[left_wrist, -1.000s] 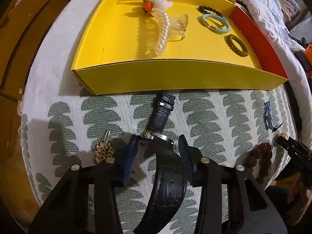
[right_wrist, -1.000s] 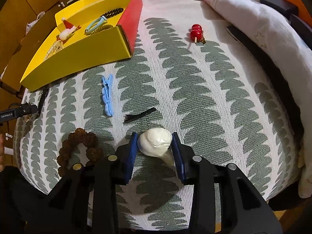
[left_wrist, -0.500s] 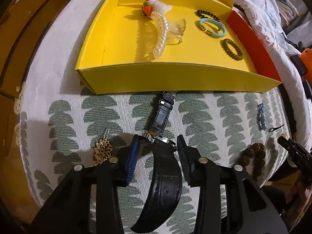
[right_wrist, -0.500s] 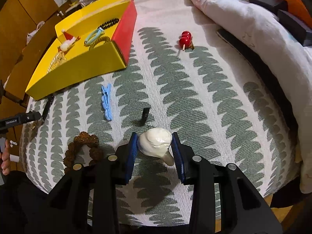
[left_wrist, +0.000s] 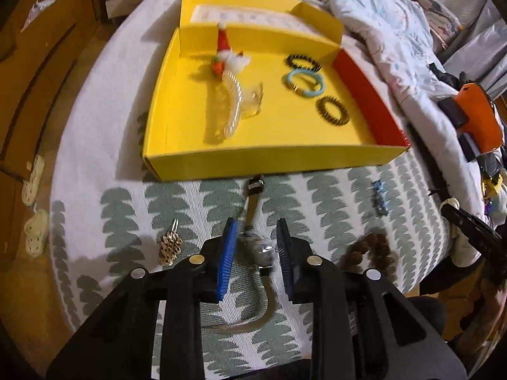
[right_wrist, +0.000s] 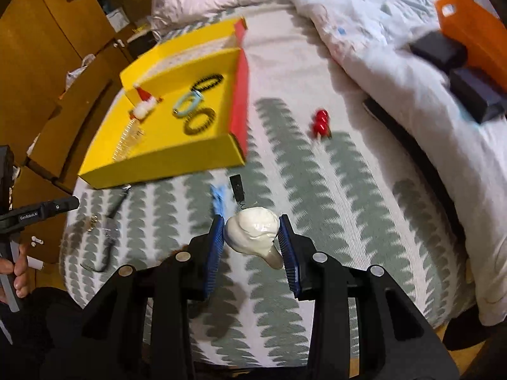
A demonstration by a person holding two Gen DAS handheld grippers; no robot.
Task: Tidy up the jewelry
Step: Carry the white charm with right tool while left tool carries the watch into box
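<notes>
My R gripper [right_wrist: 250, 237] clamped on white shell clip [right_wrist: 253, 231]: light, slick. L gripper [left_wrist: 255, 247] jaws apart over watch [left_wrist: 258, 248]; grab stiff case, strap floppy.

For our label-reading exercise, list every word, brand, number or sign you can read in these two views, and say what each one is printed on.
"GenRobot.AI": white lettering on the side of the left tongs, seen in the right wrist view.
Printed sheet in the back compartment of the yellow box: pale marks only, too blurred to read.
Watch face: blurred, nothing readable.
No other text shows in either view.
</notes>
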